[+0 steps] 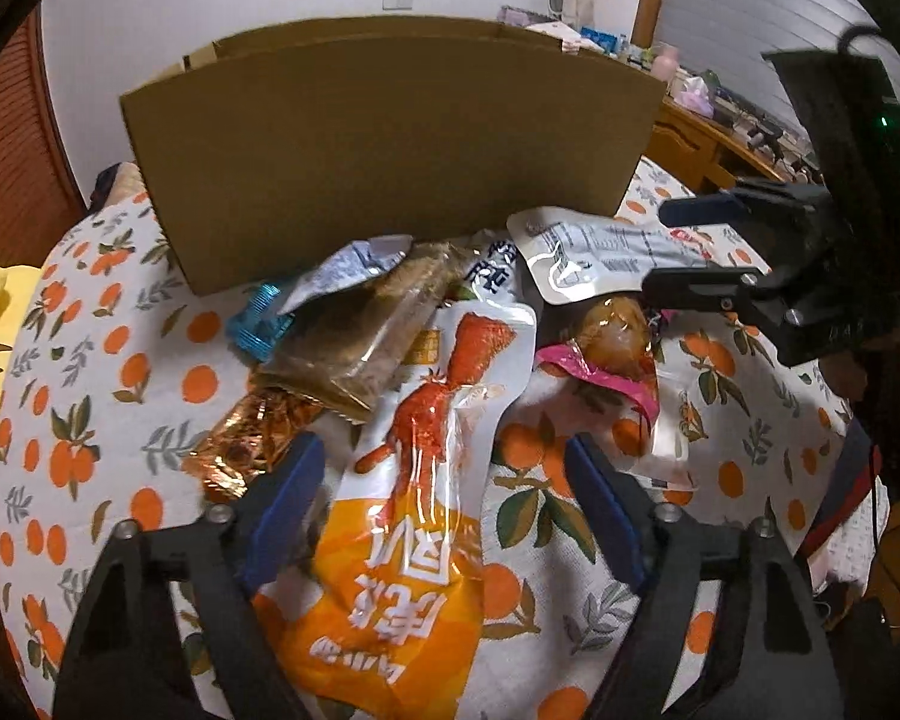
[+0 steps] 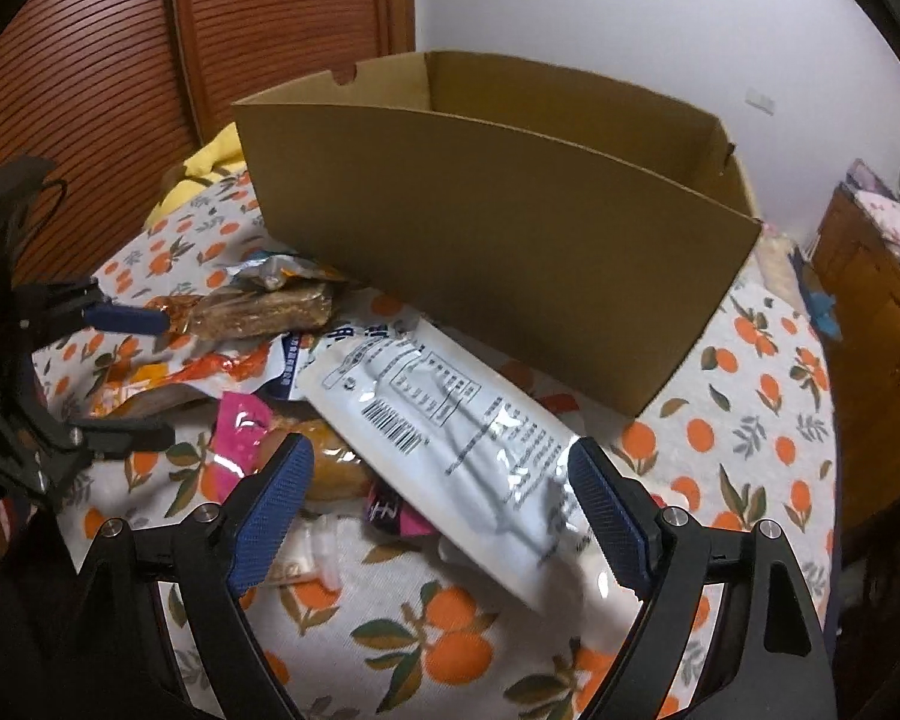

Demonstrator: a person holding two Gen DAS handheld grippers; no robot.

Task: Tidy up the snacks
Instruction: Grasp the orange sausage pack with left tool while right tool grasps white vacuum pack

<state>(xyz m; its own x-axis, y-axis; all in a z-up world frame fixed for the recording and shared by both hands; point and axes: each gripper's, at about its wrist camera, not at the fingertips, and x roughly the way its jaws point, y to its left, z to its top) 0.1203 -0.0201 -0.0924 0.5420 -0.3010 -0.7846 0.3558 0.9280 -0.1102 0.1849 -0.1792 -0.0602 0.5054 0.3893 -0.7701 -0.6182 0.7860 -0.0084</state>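
The left gripper [image 1: 444,498] is held spread above an orange pouch [image 1: 402,540], which lies between its blue pads [image 1: 288,498]; the pads are not seen pressing on it, so nothing is grasped. The right gripper [image 2: 441,510] is likewise spread, with a white pouch [image 2: 450,438] lying slantwise between its pads [image 2: 606,516]; the right pad is just beside the pouch's edge, but no squeeze can be made out.

Around the orange pouch the other snacks are heaped on a cloth [image 1: 90,360] printed with oranges: a clear pack of brown bars [image 1: 354,336] overlaps its upper left, with a gold wrapper [image 1: 246,438] below that pack and a blue-edged packet [image 1: 258,324] beside it. To the right a pink-wrapped brown snack [image 1: 612,342] is seen, partly under the white pouch [image 1: 594,258]. In the right wrist view the pink wrapper [image 2: 240,426] is tucked under the white pouch's left side.

Behind the heap an open cardboard box [image 1: 390,150] stands upright on the cloth, its near wall close to the snacks. Its inside [image 2: 570,102] is only partly visible. A wooden louvred door [image 2: 120,90] is seen behind.
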